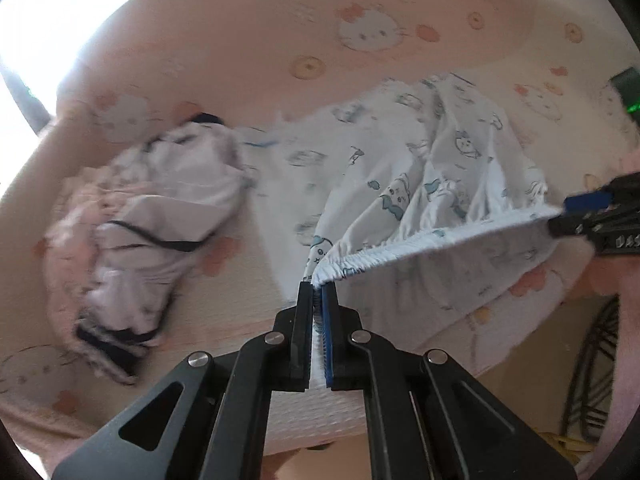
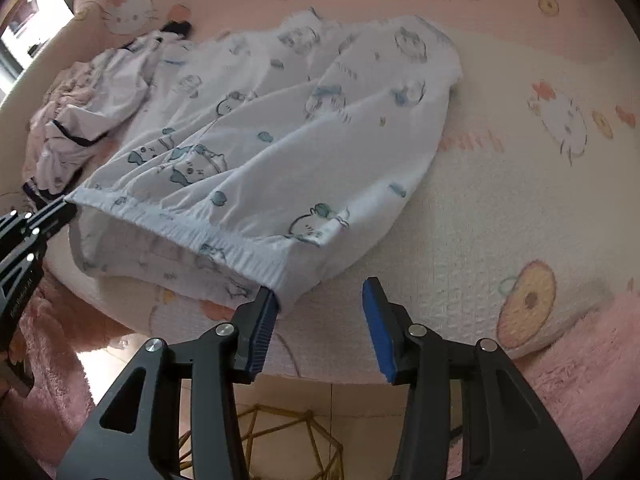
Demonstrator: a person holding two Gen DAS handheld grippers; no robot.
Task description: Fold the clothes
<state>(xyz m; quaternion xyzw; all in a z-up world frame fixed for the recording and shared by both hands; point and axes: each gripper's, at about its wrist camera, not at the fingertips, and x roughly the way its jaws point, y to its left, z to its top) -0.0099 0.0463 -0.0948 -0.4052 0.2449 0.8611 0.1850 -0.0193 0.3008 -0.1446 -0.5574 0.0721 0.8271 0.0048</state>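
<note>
Two grippers share the printed shorts [image 2: 280, 128] on the bed [image 2: 500, 208]: your left gripper [image 1: 318, 286] pinches one waistband [image 2: 224, 236] corner taut, while your right gripper [image 2: 320, 300] stands open beside the other.

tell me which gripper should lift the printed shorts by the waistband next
Left. The left gripper is shut on the waistband end of the printed shorts. The right gripper stands open, one pad beside the other waistband end, gripping nothing yet.
</note>
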